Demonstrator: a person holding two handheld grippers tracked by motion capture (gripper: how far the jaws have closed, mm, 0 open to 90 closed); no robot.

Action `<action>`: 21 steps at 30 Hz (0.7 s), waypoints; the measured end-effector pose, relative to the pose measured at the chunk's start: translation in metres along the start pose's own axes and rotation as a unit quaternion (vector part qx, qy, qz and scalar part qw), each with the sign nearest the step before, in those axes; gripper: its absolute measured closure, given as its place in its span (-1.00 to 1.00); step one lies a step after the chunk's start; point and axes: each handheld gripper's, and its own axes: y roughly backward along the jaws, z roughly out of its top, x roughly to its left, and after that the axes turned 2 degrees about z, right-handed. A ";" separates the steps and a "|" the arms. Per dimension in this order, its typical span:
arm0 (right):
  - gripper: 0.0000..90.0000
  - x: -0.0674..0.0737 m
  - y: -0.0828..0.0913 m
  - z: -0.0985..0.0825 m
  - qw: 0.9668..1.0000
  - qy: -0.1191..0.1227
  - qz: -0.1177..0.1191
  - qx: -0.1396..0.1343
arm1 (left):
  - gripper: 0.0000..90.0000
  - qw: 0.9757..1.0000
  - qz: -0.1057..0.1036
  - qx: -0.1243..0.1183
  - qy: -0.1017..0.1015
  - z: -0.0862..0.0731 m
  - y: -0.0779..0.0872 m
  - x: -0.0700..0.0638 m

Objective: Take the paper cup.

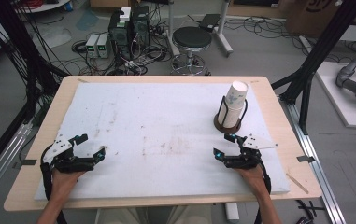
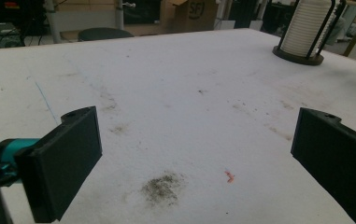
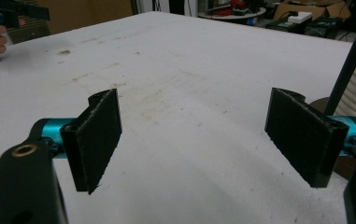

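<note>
Standing cup stack (image 1: 234, 105) in holder (image 1: 228, 125)

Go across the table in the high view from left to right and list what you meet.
left gripper, jaws open over the white mat → bare stained middle of the mat → right gripper, jaws open → stack of paper cups in its dark wire holder, just beyond the right gripper.
</note>
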 end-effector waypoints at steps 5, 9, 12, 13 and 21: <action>-0.58 -0.001 0.002 -0.001 1.000 -0.003 0.000 -0.011 | -0.96 1.000 -0.001 0.001 -0.001 0.000 0.000 0.000; -0.58 -0.001 0.002 -0.001 1.000 -0.003 0.000 -0.011 | -0.96 1.000 0.001 0.004 -0.003 0.000 -0.001 0.000; -0.58 -0.002 0.003 -0.001 1.000 -0.006 0.003 -0.014 | -0.96 1.000 0.000 0.003 -0.001 0.000 -0.001 0.000; -0.58 -0.002 0.003 -0.001 1.000 -0.008 0.004 -0.013 | -0.96 1.000 0.000 0.003 0.000 0.000 -0.001 0.000; -0.58 -0.004 0.000 0.003 0.999 -0.027 0.028 0.006 | -0.96 1.000 -0.001 0.000 0.000 0.000 0.000 0.000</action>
